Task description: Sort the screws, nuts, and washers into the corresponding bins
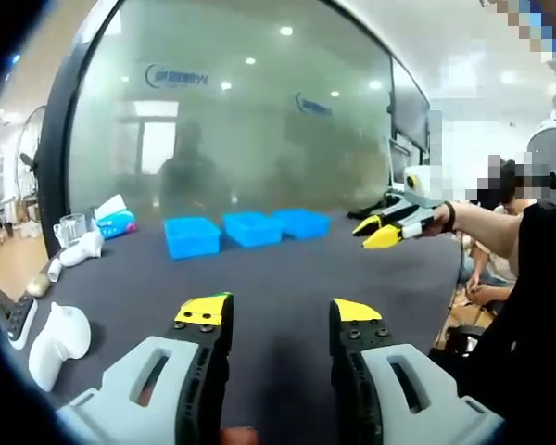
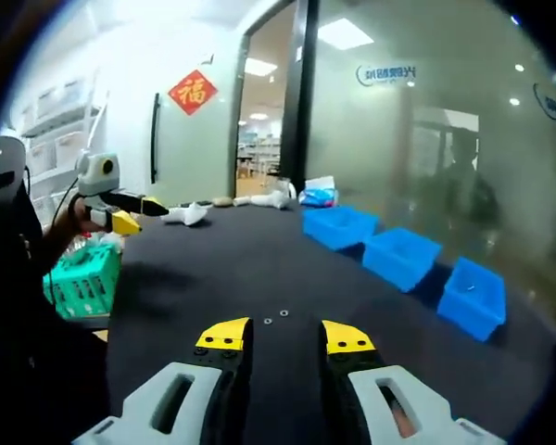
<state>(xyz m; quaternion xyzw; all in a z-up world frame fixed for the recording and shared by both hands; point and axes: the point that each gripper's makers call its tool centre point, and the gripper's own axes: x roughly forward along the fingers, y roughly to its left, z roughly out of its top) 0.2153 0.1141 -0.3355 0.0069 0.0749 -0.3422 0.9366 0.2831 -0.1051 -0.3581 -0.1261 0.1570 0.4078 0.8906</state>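
Observation:
Two small metal fasteners [image 2: 268,321] [image 2: 284,313] lie on the dark table [image 2: 213,269], just beyond my right gripper [image 2: 285,336], which is open with nothing between its yellow-tipped jaws. Three blue bins [image 2: 338,225] [image 2: 403,255] [image 2: 473,295] stand in a row to the right of it. In the left gripper view the same bins [image 1: 192,235] [image 1: 252,228] [image 1: 304,222] sit at the table's far side. My left gripper [image 1: 278,311] is open above bare table [image 1: 278,269]. The right gripper [image 1: 382,232] comes in from the right, held by a hand. The left gripper [image 2: 137,213] hangs at the table's left edge.
White moulded pieces [image 1: 60,338] [image 1: 79,250] and a tissue pack [image 1: 116,221] lie along the table's left side. A green basket [image 2: 83,278] sits off the table edge. A glass wall [image 1: 259,111] runs behind the bins. People [image 1: 500,213] sit at the right.

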